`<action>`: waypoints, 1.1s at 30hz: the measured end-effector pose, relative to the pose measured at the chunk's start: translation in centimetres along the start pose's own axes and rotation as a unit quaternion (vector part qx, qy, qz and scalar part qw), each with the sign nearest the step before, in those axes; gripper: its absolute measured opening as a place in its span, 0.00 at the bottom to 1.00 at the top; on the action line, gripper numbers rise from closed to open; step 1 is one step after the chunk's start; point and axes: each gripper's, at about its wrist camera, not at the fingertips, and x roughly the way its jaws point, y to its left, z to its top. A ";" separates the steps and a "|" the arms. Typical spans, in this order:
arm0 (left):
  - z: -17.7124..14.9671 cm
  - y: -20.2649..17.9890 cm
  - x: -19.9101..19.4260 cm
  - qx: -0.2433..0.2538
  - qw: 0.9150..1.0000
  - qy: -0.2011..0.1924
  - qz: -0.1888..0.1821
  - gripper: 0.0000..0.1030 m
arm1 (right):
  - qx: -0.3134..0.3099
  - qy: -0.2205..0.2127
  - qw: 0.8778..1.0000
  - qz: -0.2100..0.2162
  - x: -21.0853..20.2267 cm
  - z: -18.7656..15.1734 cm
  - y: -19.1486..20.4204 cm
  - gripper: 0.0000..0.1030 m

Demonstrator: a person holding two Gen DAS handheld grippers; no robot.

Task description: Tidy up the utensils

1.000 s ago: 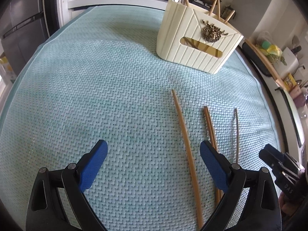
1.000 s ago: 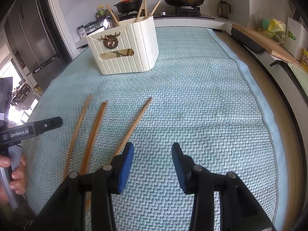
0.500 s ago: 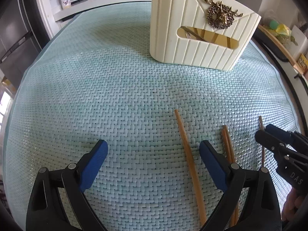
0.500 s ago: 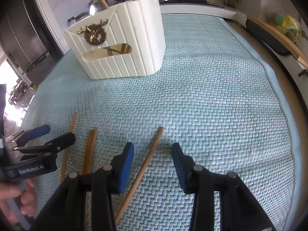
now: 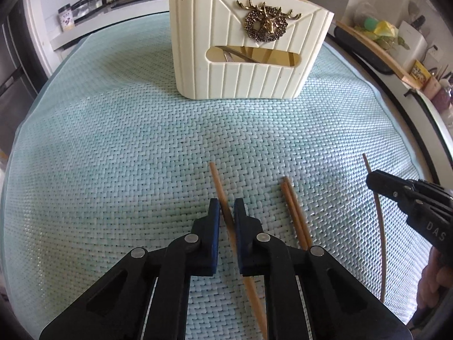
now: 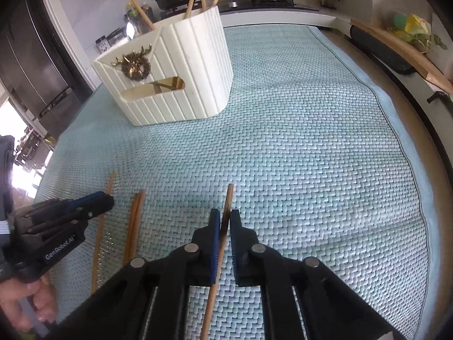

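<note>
Now my left gripper (image 5: pixel 226 202) is closing its jaws on the leftmost chopstick (image 5: pixel 216 181), while my right gripper (image 6: pixel 223 212) is clamped tight on the rightmost chopstick (image 6: pixel 230 198).

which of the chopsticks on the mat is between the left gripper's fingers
The lone chopstick farthest left in the left wrist view, between the left gripper fingers; the touching pair and the far-right chopstick lie outside.

- "GenRobot.AI" is printed in white on the side of the left gripper (image 6: pixel 93 201).
- "DAS" shows in pale letters on the right gripper (image 5: pixel 376 181).
</note>
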 end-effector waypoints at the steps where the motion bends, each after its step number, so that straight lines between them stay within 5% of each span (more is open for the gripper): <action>1: -0.1 0.3 -0.6 -0.004 1.000 -0.004 -0.005 0.06 | 0.005 -0.006 1.000 0.009 -0.6 -0.1 -0.3 0.07; 12: -0.6 2.1 -10.2 -0.026 0.995 -0.088 -0.041 0.04 | 0.025 -0.069 0.995 0.064 -8.3 -0.9 -1.4 0.06; 17: -0.1 2.6 -9.3 -0.030 0.997 -0.061 -0.045 0.10 | 0.016 -0.081 0.994 0.067 -10.5 -0.8 -1.1 0.06; 18: -0.2 2.6 -8.4 -0.026 0.998 -0.049 -0.039 0.15 | 0.009 -0.077 0.995 0.066 -10.3 -0.9 -1.0 0.06; 20: -0.7 2.5 -6.7 -0.020 0.999 -0.028 -0.029 0.44 | -0.001 -0.061 0.996 0.057 -9.5 -1.0 -0.8 0.07; 22: -1.3 2.5 -5.0 -0.012 1.000 -0.011 -0.015 0.45 | -0.007 -0.028 0.999 0.040 -7.8 -1.2 -0.9 0.12; 24: -1.5 2.5 -3.6 -0.004 1.000 0.003 -0.001 0.45 | 0.002 -0.003 0.999 0.046 -6.1 -1.3 -1.0 0.29; 27: -1.3 2.6 -1.9 0.002 1.000 0.017 0.011 0.45 | 0.030 0.032 0.998 0.056 -3.4 -0.9 -1.2 0.29; 33: -0.1 2.2 0.9 0.039 0.997 0.048 0.040 0.52 | 0.001 0.100 0.995 0.003 2.0 0.7 0.9 0.29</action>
